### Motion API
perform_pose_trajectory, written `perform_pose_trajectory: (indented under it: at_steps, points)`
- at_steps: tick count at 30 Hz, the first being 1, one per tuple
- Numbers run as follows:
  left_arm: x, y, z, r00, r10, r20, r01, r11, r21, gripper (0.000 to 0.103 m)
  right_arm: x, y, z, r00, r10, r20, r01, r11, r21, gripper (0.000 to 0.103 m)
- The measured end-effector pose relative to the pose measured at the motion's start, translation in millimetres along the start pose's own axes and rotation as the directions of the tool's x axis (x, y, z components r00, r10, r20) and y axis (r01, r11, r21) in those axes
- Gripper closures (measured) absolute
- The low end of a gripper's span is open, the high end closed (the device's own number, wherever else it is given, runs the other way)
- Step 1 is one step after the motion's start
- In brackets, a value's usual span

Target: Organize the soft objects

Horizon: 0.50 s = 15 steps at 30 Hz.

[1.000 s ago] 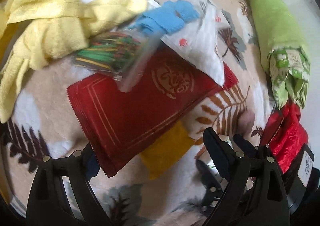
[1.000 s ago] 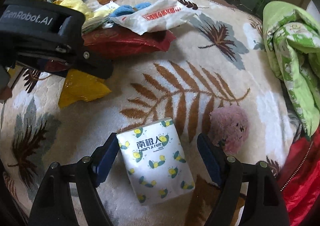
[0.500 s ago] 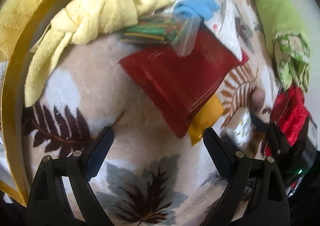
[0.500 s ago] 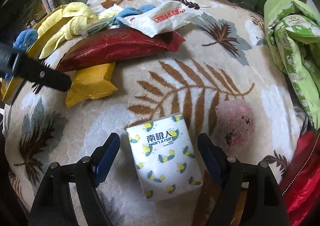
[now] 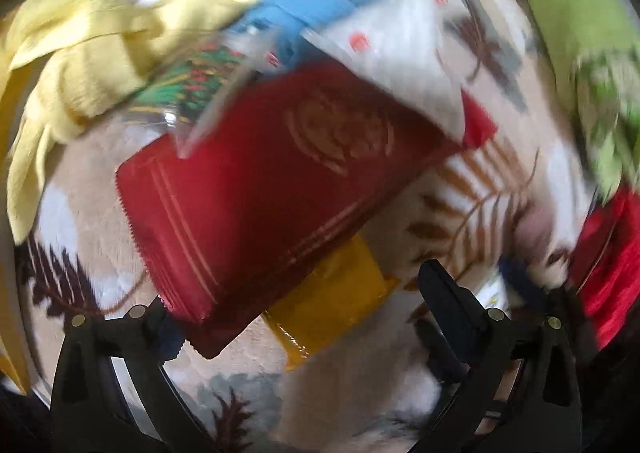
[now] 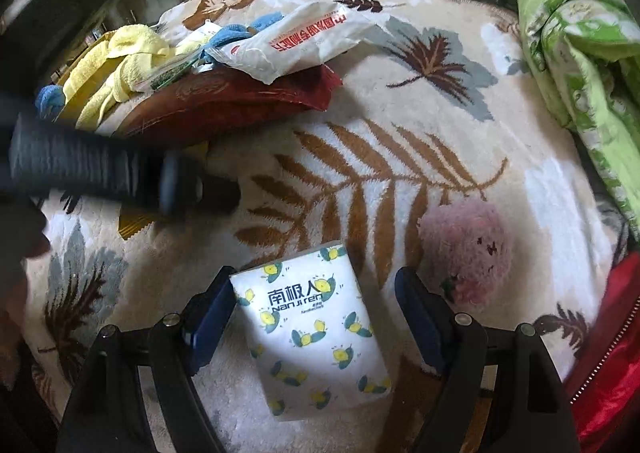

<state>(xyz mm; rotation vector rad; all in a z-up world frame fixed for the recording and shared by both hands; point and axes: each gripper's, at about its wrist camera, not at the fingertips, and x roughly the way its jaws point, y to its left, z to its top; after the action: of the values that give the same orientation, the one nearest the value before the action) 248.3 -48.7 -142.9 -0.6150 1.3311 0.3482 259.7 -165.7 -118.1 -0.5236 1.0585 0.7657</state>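
Observation:
My left gripper (image 5: 300,313) hovers over the blanket with its jaws opening wide. The near corner of a red foil pouch (image 5: 280,193) and a yellow packet (image 5: 336,293) lie between its fingers, and no pad presses on them. This view is blurred. A yellow towel (image 5: 80,65), a blue cloth (image 5: 320,1) and a white packet (image 5: 408,53) lie heaped behind the pouch. My right gripper (image 6: 314,313) stands open around a white tissue pack (image 6: 316,337) with a lemon print. The left pad is at the pack's edge; the right pad stands apart.
A leaf-patterned blanket (image 6: 400,157) covers the surface. A green quilt (image 6: 580,45) is bunched at the right edge, with red fabric (image 6: 608,353) below it. A pink plush ball (image 6: 468,249) sits right of the tissue pack. The left tool's black body (image 6: 100,169) crosses the right wrist view.
The left gripper swung away to the left, then back over the red pouch, and its jaws stand wider. The right gripper has stayed around the tissue pack.

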Motion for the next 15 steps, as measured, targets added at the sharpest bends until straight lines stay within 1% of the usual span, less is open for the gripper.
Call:
perform_pose_trajectory:
  at_steps: [2, 4, 5, 7, 8, 9, 11, 13, 15]
  points:
    - [-4.0, 10.5, 1.1, 0.998, -0.055, -0.005, 0.055, 0.998, -0.007, 0.001, 0.9, -0.3, 0.5, 1.000, 0.015, 0.001, -0.015, 1.000, 0.000, 0.023]
    - [-6.6, 21.2, 0.8, 0.996, -0.081, -0.039, 0.081, 0.997, 0.002, 0.001, 0.3, 1.0, 0.2, 0.999, 0.054, 0.001, -0.054, 0.999, 0.004, 0.021]
    - [-7.4, 26.5, -2.8, 0.995, -0.063, -0.075, 0.066, 0.997, 0.039, 0.001, -0.2, 2.2, 0.4, 0.997, 0.073, -0.001, -0.073, 0.997, 0.001, 0.021]
    - [-10.5, 37.4, -10.9, 0.993, -0.042, -0.106, 0.051, 0.995, 0.087, 0.001, -3.8, 11.0, -4.2, 0.989, 0.148, -0.016, -0.148, 0.989, -0.012, 0.021]
    - [-12.1, 46.8, -14.8, 0.993, -0.032, -0.115, 0.042, 0.995, 0.091, 0.001, -5.2, 18.6, -7.3, 0.985, 0.172, -0.031, -0.173, 0.984, -0.033, 0.021]
    - [-14.7, 59.0, -17.6, 0.992, -0.037, -0.123, 0.046, 0.996, 0.076, 0.001, -6.1, 23.9, -9.6, 0.985, 0.166, -0.039, -0.168, 0.984, -0.051, 0.021]
    - [-21.5, 68.5, -18.9, 0.990, -0.070, -0.123, 0.078, 0.995, 0.060, 0.001, -8.3, 32.3, -13.7, 0.988, 0.149, -0.040, -0.151, 0.986, -0.069, 0.021]
    - [-27.2, 70.1, -19.9, 0.992, -0.060, -0.110, 0.066, 0.997, 0.046, 0.001, -12.0, 31.7, -14.6, 0.991, 0.132, -0.017, -0.133, 0.990, -0.047, 0.021]
    - [-25.8, 69.4, -16.1, 0.992, -0.081, -0.097, 0.083, 0.996, 0.012, 0.001, -13.1, 28.2, -14.0, 0.994, 0.113, -0.005, -0.113, 0.994, -0.013, 0.021]
